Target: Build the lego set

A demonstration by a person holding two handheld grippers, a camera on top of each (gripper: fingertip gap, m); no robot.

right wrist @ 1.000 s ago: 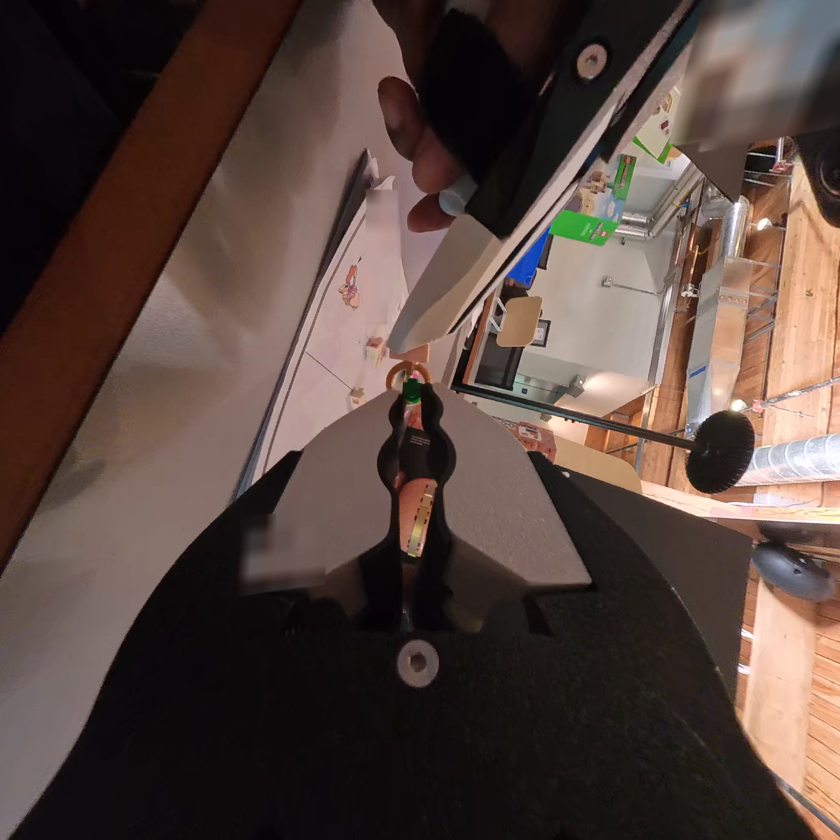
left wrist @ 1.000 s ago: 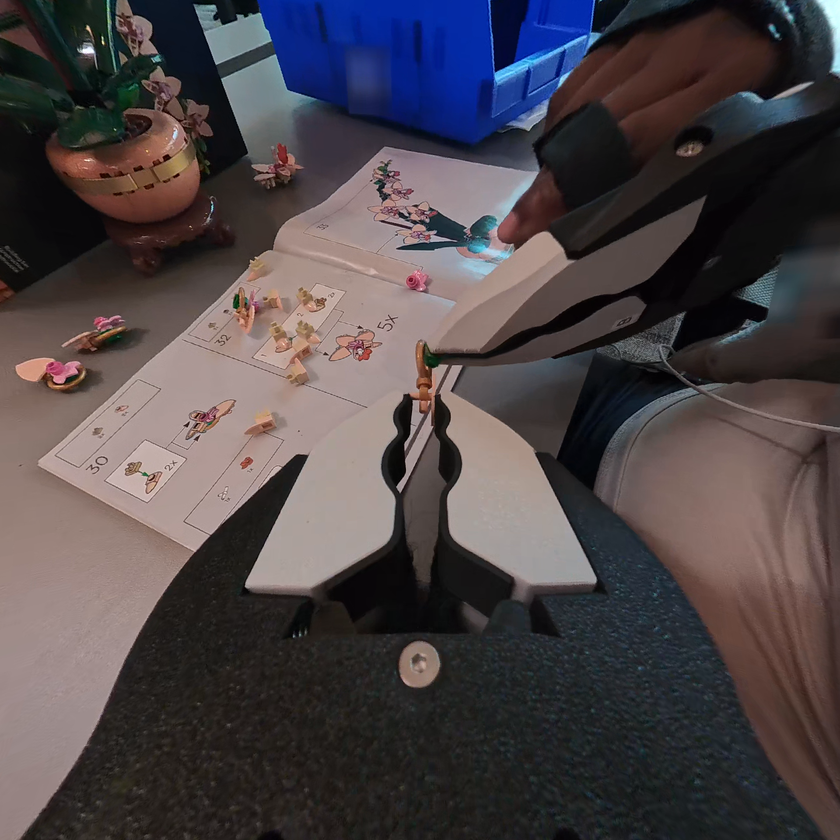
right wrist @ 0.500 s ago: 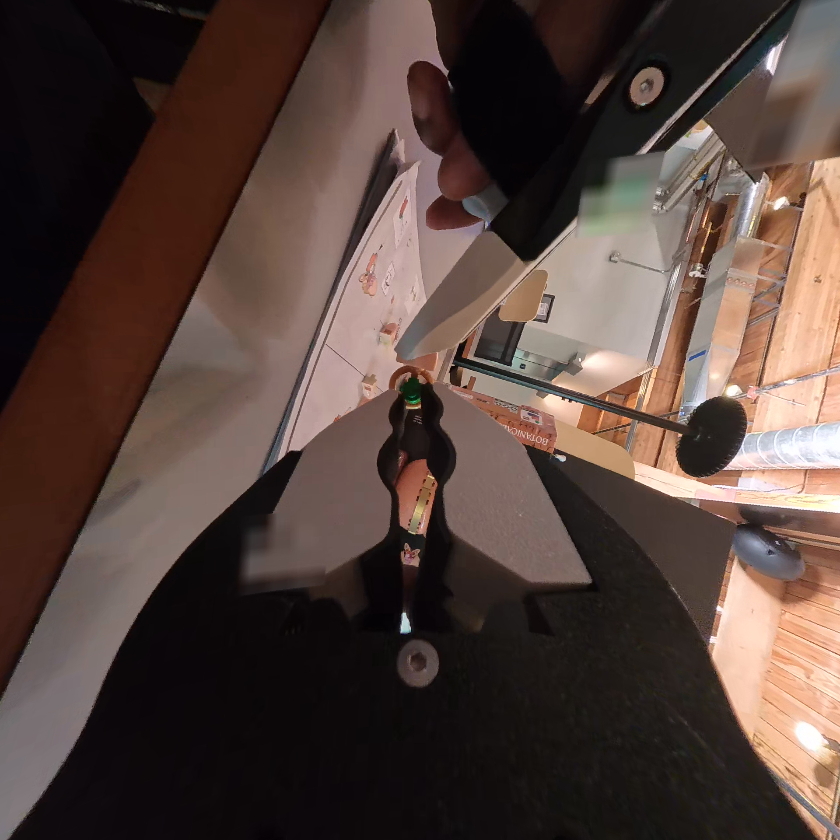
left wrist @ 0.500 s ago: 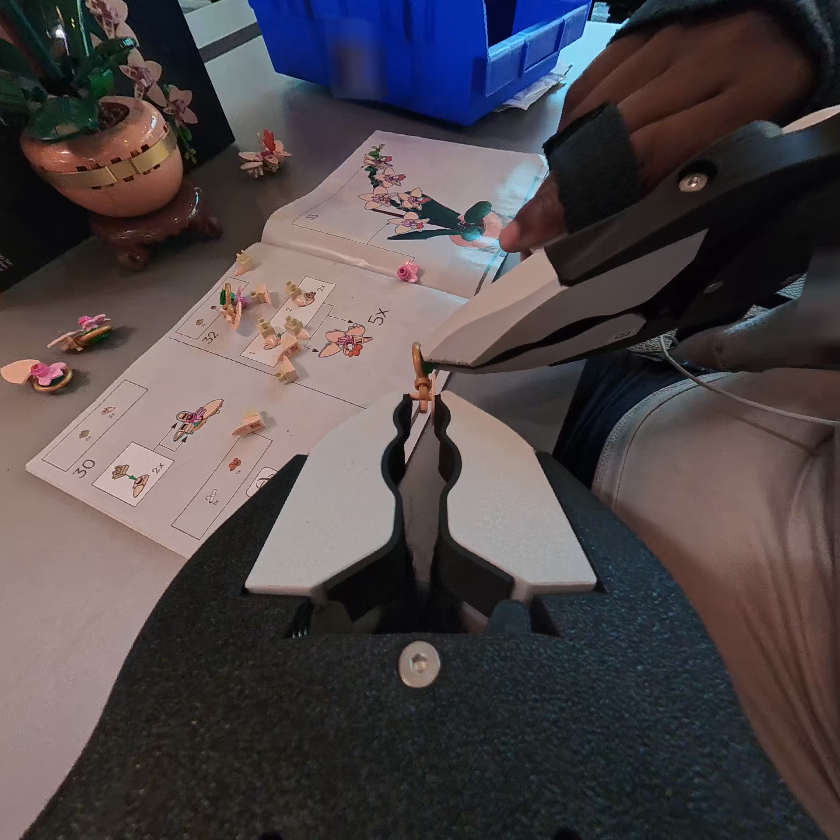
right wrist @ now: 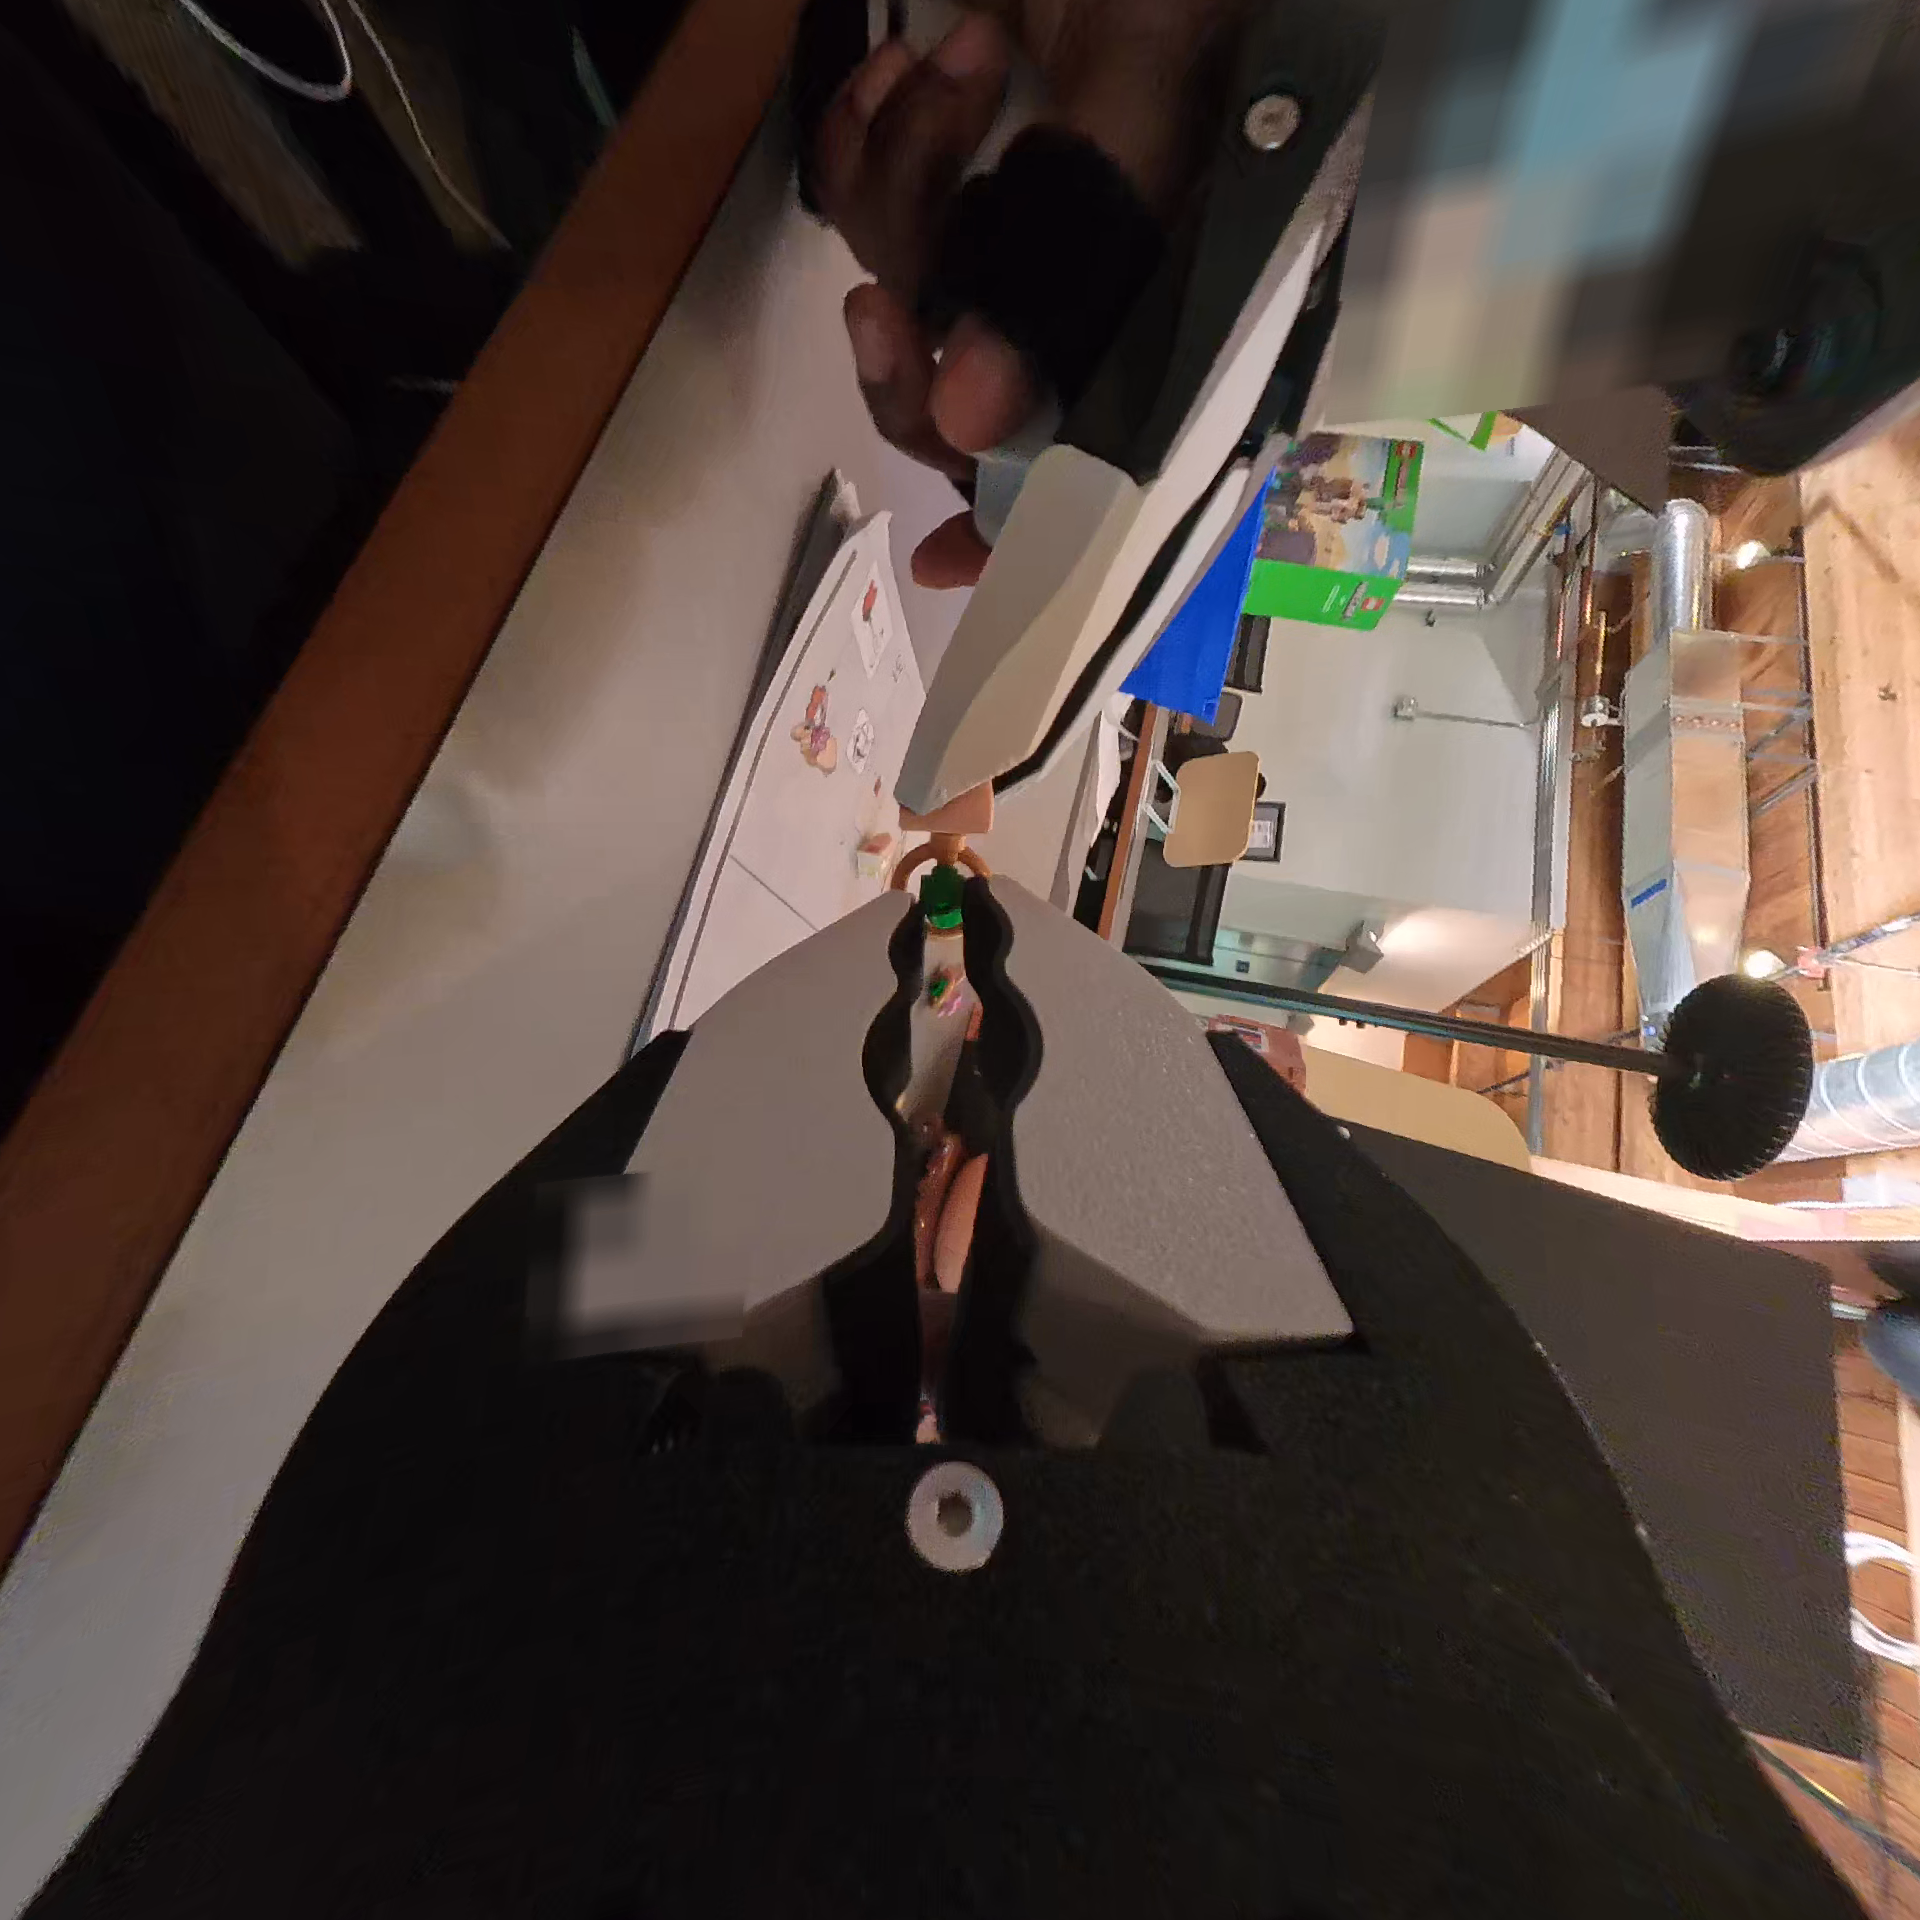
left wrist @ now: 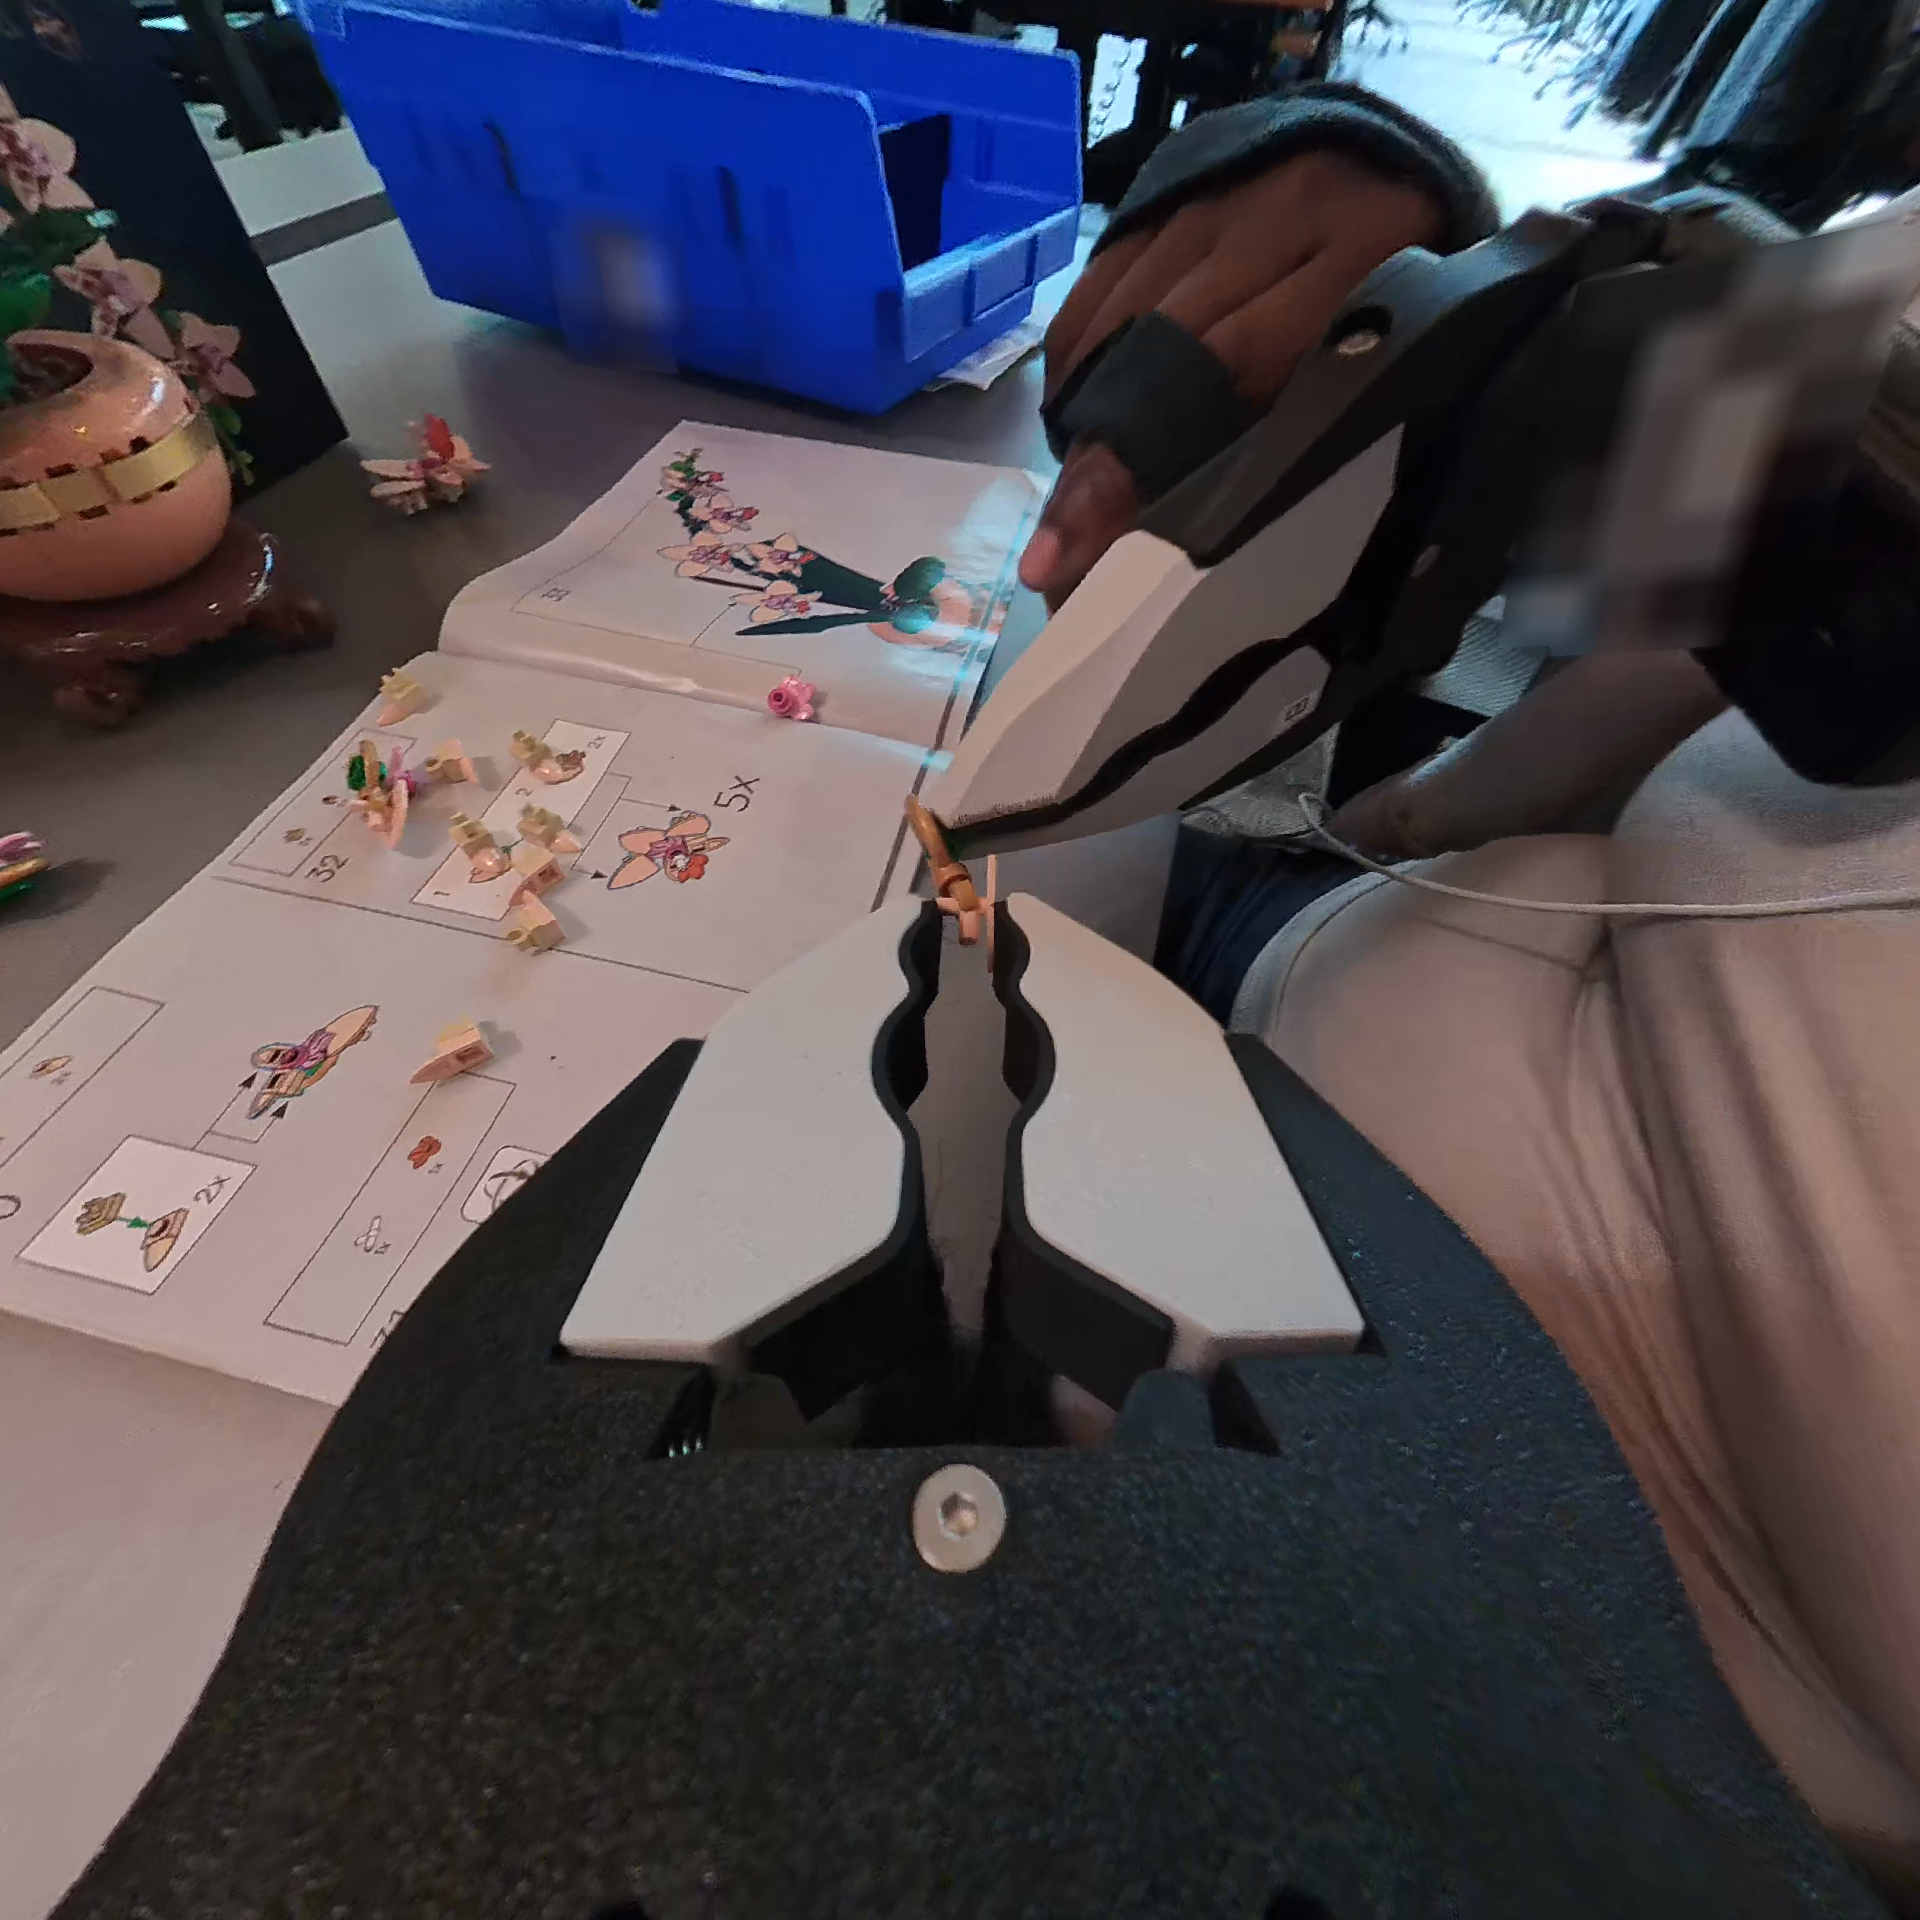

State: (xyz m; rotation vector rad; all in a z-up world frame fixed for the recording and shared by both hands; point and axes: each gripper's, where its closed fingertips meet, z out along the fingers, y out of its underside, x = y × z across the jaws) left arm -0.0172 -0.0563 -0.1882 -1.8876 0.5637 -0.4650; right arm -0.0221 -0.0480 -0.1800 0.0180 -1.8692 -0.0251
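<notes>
My left gripper (left wrist: 964, 920) is shut on a small cream petal piece (left wrist: 977, 902) just off the table's near edge. My right gripper (left wrist: 948, 821) comes in from the right, shut on a green stud with a gold ring (left wrist: 925, 821). The ring piece touches the petal piece tip to tip. In the right wrist view my right gripper (right wrist: 943, 902) pinches the green stud (right wrist: 943, 896) with the gold ring (right wrist: 914, 864) ahead of it. The left gripper (right wrist: 940, 800) is above it with the cream piece (right wrist: 961, 810).
The open instruction booklet (left wrist: 644, 935) lies on the grey table (left wrist: 125, 1455) with several loose cream pieces (left wrist: 530, 862), a half-built flower (left wrist: 376, 781) and a pink stud (left wrist: 792, 698). A built orchid pot (left wrist: 94, 488) stands far left. A blue bin (left wrist: 727, 208) is at the back. A person's leg is on the right. My left and right fingertips are right by each other. The half-built flower (left wrist: 376, 781) is about equally far from each gripper, around 15 centimeters.
Both grippers stay shut and tip to tip. They have shifted and tilted together, and the cream piece now shows against the ring in the right wrist view.
</notes>
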